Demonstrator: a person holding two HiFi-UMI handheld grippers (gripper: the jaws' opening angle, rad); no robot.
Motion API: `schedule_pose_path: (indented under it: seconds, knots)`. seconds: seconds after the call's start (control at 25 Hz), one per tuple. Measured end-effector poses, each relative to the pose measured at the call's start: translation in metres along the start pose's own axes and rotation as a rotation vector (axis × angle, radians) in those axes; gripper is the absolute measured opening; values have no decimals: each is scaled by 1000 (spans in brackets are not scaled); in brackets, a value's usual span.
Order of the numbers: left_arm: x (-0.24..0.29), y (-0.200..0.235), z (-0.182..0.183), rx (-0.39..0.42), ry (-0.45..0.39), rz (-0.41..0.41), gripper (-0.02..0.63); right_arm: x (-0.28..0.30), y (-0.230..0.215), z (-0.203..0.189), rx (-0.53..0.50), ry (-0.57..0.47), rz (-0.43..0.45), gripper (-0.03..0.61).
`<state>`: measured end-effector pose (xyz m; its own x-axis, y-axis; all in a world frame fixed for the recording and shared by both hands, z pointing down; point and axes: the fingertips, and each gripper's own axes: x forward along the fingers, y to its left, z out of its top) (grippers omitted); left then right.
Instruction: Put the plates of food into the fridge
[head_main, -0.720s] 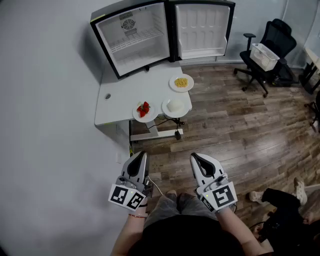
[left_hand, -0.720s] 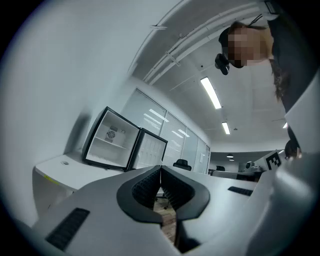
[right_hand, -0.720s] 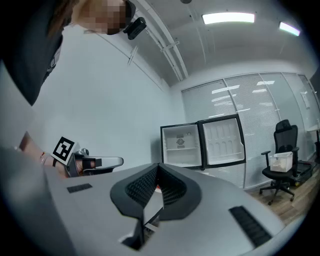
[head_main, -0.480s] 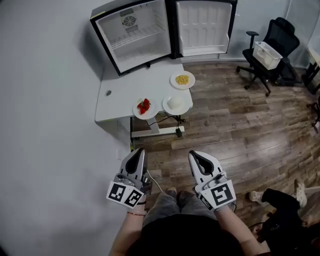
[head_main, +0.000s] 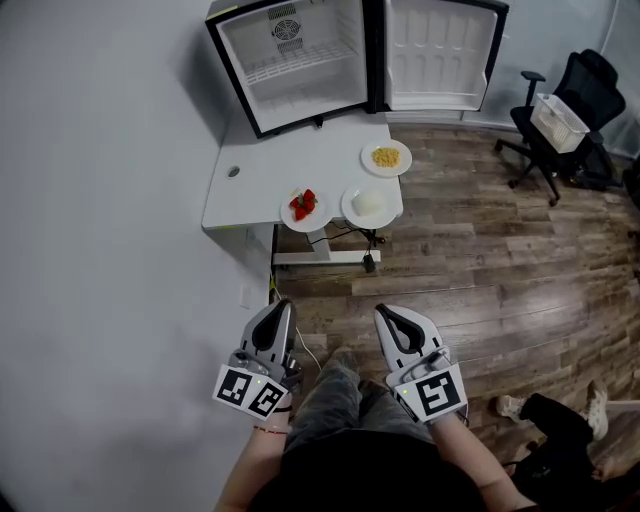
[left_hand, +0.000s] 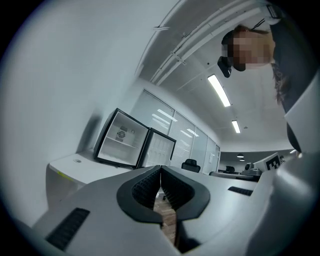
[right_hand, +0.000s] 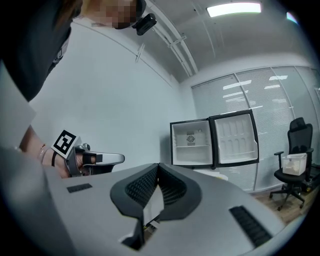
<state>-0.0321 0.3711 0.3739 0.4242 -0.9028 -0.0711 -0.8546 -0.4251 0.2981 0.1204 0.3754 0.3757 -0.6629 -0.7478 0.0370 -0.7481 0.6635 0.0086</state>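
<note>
Three plates stand on the white table (head_main: 260, 180): one with strawberries (head_main: 303, 207), one with white food (head_main: 370, 205), one with yellow food (head_main: 386, 157). Behind them the small fridge (head_main: 300, 60) is empty, with its door (head_main: 440, 55) swung wide open. My left gripper (head_main: 280, 306) and right gripper (head_main: 386, 313) hang side by side over the wooden floor, well short of the table. Both are shut with nothing in them. The fridge (left_hand: 121, 139) shows far ahead of the left gripper (left_hand: 160, 169), and the fridge (right_hand: 190, 142) likewise beyond the right gripper (right_hand: 158, 165).
A grey wall runs along the left. A black office chair (head_main: 585, 95) carrying a white basket (head_main: 560, 118) stands at the right. Cables and a table foot (head_main: 320, 258) lie under the table. Someone's shoes (head_main: 598, 388) are at the lower right.
The head view has shifted: table and fridge now sit farther right in the picture, and my knee has come forward. Both grippers stay shut in about the same place.
</note>
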Motion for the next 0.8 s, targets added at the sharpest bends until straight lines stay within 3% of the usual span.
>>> schedule_pose_path:
  seconds: [0.24, 0.4, 0.8]
  knots:
    - [33, 18, -1, 5, -12, -36, 6, 31, -17, -6, -4, -5, -14, 5]
    - [57, 36, 1, 0, -14, -54, 6, 54, -28, 5, -9, -67, -28, 5]
    - [106, 90, -2, 14, -20, -56, 6, 135, -45, -34, 31, 81, -92, 5]
